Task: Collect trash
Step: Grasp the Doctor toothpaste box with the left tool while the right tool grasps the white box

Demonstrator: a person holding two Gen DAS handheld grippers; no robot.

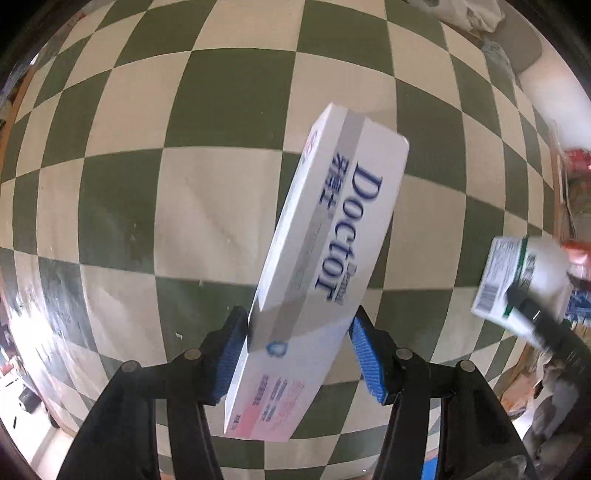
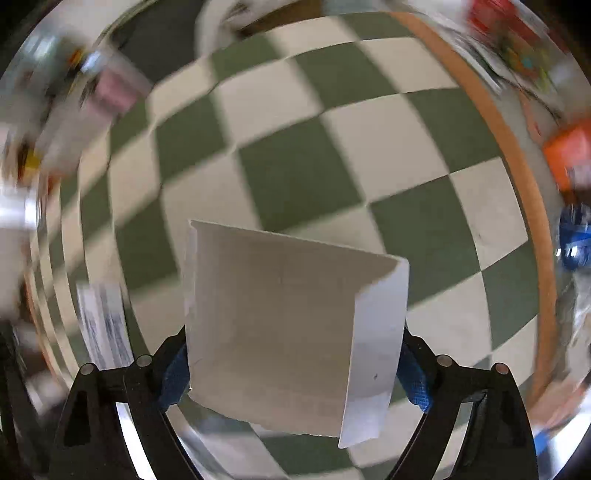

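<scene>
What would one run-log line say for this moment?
left gripper: shut on Doctor box | right gripper: shut on white carton | both above checkered cloth

A green and cream checked cloth [image 1: 155, 206] covers the surface [image 2: 517, 155], whose wooden rim shows along the right edge in the right wrist view. Beyond that rim lie an orange box [image 2: 569, 158] and a blue object [image 2: 574, 243], both blurred. Past the far right corner sits a crumpled white bag [image 1: 465, 14].
</scene>
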